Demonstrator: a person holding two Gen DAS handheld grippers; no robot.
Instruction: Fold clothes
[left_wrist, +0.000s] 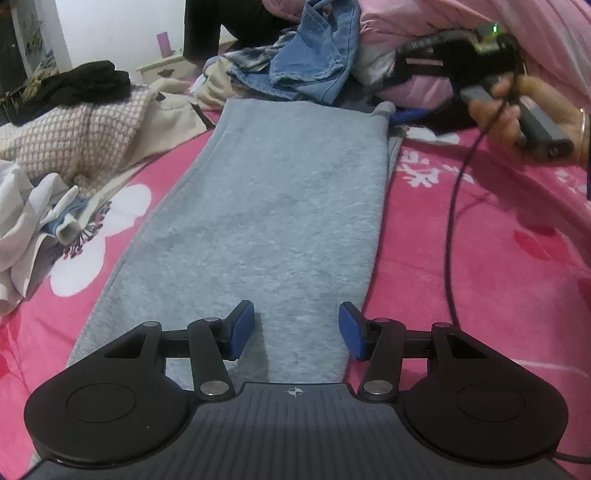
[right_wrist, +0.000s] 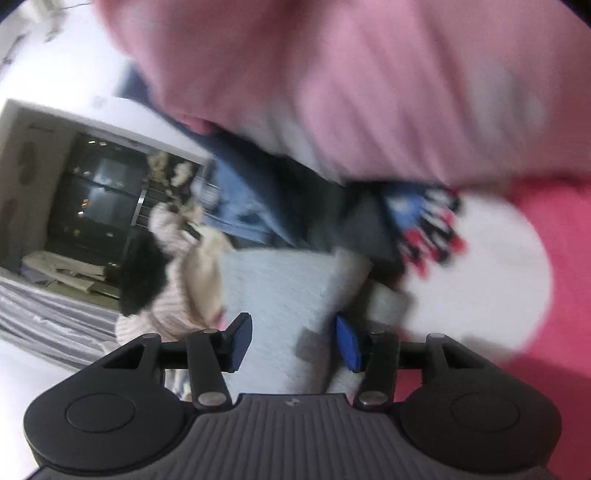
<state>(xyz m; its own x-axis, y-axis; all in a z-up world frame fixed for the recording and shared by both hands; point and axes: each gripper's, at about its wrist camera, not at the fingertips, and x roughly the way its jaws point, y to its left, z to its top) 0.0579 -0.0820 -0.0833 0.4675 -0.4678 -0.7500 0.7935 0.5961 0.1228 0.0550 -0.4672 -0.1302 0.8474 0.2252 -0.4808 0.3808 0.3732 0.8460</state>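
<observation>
- A grey fleece garment (left_wrist: 266, 206) lies flat on the bed, on the pink flowered blanket (left_wrist: 498, 266).
- It is folded into a long narrow strip. In the left wrist view its long axis runs straight away from the camera, from the near end under the left hand-held gripper (left_wrist: 296, 328) to the far end by the pile of clothes.
- The far end is a straight folded edge, and a small grey corner sticks out at its right side.
- The left hand-held gripper is released: its two blue pads (left_wrist: 242, 328) stand apart over the near end of the strip, and the cloth lies flat between them, not pinched.
- The right hand-held gripper (right_wrist: 294, 341) is also released. Its view is blurred, but the pads are apart over the grey cloth (right_wrist: 280, 288) and nothing is clamped.
- In the left wrist view a hand (left_wrist: 524, 110) holds the right device near the far right corner of the strip, with a black cable (left_wrist: 452, 221) hanging down from it.
- Beyond the far end lies the pile, with a blue denim piece (left_wrist: 317, 62) on top.
- To the left of the strip lie a checked cream garment (left_wrist: 77, 136) and a white crumpled cloth (left_wrist: 22, 221).
</observation>
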